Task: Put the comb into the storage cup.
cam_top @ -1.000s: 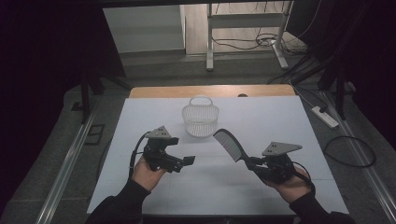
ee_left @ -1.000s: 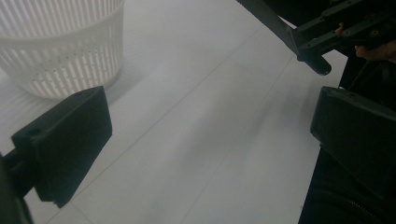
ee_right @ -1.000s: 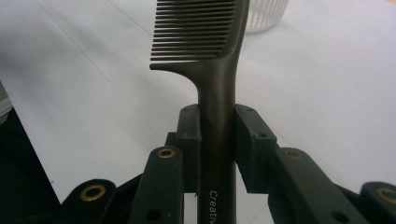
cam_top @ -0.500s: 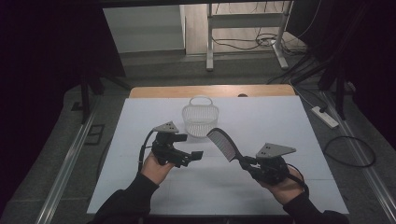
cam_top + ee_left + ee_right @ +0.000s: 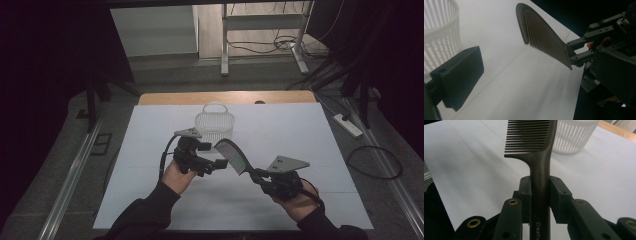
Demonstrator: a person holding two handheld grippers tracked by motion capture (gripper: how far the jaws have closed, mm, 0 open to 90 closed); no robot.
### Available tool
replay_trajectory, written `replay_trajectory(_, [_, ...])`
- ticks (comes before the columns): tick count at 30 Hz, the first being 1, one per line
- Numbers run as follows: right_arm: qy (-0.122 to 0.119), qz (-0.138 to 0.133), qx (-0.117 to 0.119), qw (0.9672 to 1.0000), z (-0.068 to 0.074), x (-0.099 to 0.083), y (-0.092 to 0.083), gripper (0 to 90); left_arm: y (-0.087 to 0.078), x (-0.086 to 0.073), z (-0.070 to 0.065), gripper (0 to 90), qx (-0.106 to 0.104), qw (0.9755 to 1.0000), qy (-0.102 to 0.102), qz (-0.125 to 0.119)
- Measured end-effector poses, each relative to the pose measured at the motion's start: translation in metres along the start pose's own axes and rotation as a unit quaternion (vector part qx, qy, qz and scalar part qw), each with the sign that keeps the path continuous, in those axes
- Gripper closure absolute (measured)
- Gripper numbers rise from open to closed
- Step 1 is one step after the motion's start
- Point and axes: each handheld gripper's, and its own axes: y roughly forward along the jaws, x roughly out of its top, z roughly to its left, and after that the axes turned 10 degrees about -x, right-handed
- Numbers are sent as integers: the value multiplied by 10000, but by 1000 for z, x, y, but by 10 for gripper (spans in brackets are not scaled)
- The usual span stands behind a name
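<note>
Holding a dark, fine-toothed comb (image 5: 234, 155) by its straight handle, your right tool (image 5: 262, 179) is clamped on it, raised over the white worktop (image 5: 320, 140) near the basket (image 5: 212, 122). Your left tool (image 5: 216, 164) stands apart, empty.

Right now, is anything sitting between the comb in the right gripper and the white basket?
Partly. The comb, clamped by its handle in the right gripper, points toward the white basket. The left gripper hovers close beside the comb's head, on the near side of the basket. The white tabletop between comb and basket is otherwise bare.
</note>
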Motion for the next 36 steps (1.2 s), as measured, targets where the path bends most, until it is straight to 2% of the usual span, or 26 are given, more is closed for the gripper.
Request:
replay_trajectory(6, [-59, -66, -18, 10000, 6, 2, 1, 723, 6, 4, 1, 0, -66, 9999, -92, 32])
replay_trajectory(11, [-96, -129, -24, 9999, 10, 3, 1, 723, 8, 6, 1, 0, -219, 9996, -178, -14])
replay_trajectory(25, [-253, -271, -12, 9993, 22, 6, 0, 723, 11, 7, -1, 0, -390, 9985, -390, 12])
replay_trajectory(29, [-262, -299, -39, 9992, 22, 6, 0, 723, 10, 7, -3, 5, -342, 9987, -384, 64])
replay_trajectory(31, [-262, -301, -70, 9992, 21, 6, -1, 723, 9, 6, -4, 66, -359, 9987, -359, 65])
replay_trajectory(34, [-245, -313, -86, 9992, 21, 6, -1, 723, 8, 5, -5, 251, -407, 9985, -373, 32])
replay_trajectory(36, [-244, -318, -97, 9992, 21, 6, 0, 723, 6, 4, -4, 378, -531, 9976, -452, -49])
